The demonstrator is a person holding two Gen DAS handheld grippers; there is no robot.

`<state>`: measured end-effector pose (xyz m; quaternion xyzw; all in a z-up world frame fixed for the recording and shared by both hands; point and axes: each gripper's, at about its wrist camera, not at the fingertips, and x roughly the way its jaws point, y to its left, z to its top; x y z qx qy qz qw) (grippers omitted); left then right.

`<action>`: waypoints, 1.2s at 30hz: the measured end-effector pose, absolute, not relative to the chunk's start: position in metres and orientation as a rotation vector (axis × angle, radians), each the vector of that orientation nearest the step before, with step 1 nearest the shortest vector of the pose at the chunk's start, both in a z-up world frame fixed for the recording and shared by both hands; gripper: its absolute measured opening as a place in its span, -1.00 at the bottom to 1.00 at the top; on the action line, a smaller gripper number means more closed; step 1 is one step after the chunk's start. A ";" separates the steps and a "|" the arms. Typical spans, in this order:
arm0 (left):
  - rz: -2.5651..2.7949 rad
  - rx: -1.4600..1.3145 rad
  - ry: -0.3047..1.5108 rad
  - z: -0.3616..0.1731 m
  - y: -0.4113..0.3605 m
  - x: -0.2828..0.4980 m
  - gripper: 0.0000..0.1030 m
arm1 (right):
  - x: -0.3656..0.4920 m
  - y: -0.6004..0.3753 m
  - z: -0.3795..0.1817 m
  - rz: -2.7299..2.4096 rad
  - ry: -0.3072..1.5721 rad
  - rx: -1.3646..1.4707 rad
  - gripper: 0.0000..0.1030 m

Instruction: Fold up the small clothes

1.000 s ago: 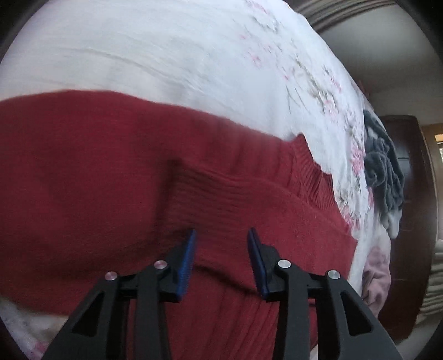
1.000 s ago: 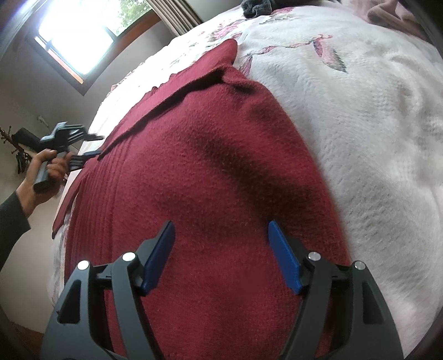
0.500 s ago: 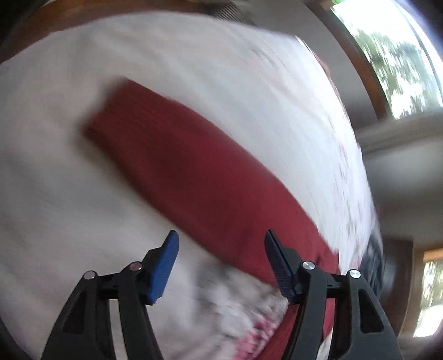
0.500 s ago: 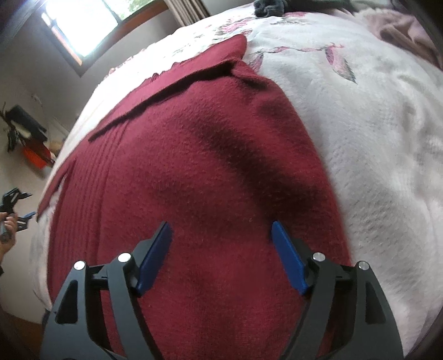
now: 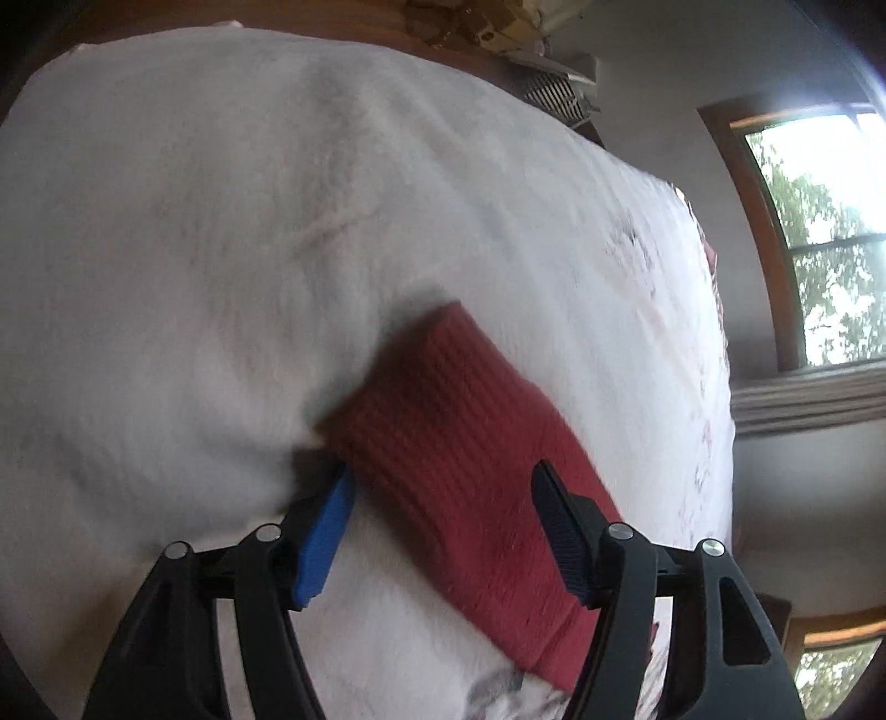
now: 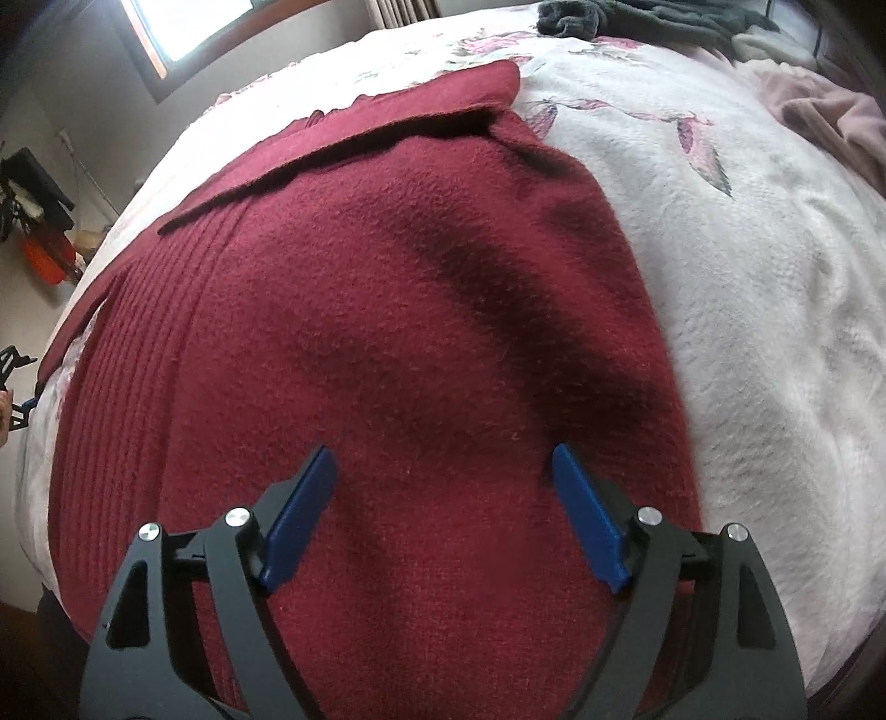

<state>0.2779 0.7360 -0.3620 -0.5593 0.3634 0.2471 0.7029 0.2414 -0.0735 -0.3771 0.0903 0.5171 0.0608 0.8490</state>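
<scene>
Support surface was a bed covered by a white fleecy blanket printed with pink and grey floral motifs. A dark red knitted sweater lay spread flat on it, ribbed hem toward the left, one long sleeve stretched along the far side. The left wrist view showed a ribbed red sleeve cuff lying on the blanket. A crumpled dark grey garment and a dusty pink cloth lay at the far edge.

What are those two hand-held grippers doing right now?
Left hand-held gripper: open, around the red sweater's sleeve cuff, holding nothing.
Right hand-held gripper: open, over the red sweater.
</scene>
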 end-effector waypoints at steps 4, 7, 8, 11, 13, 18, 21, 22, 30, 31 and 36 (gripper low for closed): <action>0.556 -1.222 0.829 -0.358 0.743 0.285 -0.69 | 0.244 -0.073 -0.376 0.119 1.106 0.192 0.56; 0.515 -1.245 0.814 -0.349 0.743 0.298 -0.82 | 0.245 -0.075 -0.370 0.124 1.125 0.233 0.55; 0.500 -1.236 0.805 -0.344 0.741 0.300 -0.83 | 0.245 -0.078 -0.366 0.125 1.129 0.268 0.55; 0.447 -1.194 0.761 -0.313 0.730 0.313 -0.84 | 0.242 -0.086 -0.351 0.122 1.118 0.346 0.55; 0.403 -1.157 0.730 -0.285 0.719 0.324 -0.85 | 0.238 -0.086 -0.341 0.136 1.115 0.363 0.55; 0.230 -0.992 0.663 -0.192 0.661 0.367 -0.85 | 0.222 -0.079 -0.316 0.200 1.088 0.361 0.55; 0.134 -0.903 0.648 -0.149 0.616 0.395 -0.85 | 0.213 -0.073 -0.305 0.236 1.071 0.381 0.55; 0.101 -0.868 0.651 -0.138 0.598 0.408 -0.85 | 0.209 -0.072 -0.302 0.245 1.069 0.388 0.55; -0.082 -0.674 0.716 -0.108 0.467 0.469 -0.85 | 0.195 -0.091 -0.292 0.260 1.062 0.447 0.55; -0.099 -0.653 0.731 -0.110 0.451 0.477 -0.85 | 0.195 -0.095 -0.293 0.258 1.063 0.456 0.55; -0.184 -0.567 0.827 -0.139 0.371 0.506 -0.85 | 0.190 -0.114 -0.297 0.234 1.061 0.478 0.55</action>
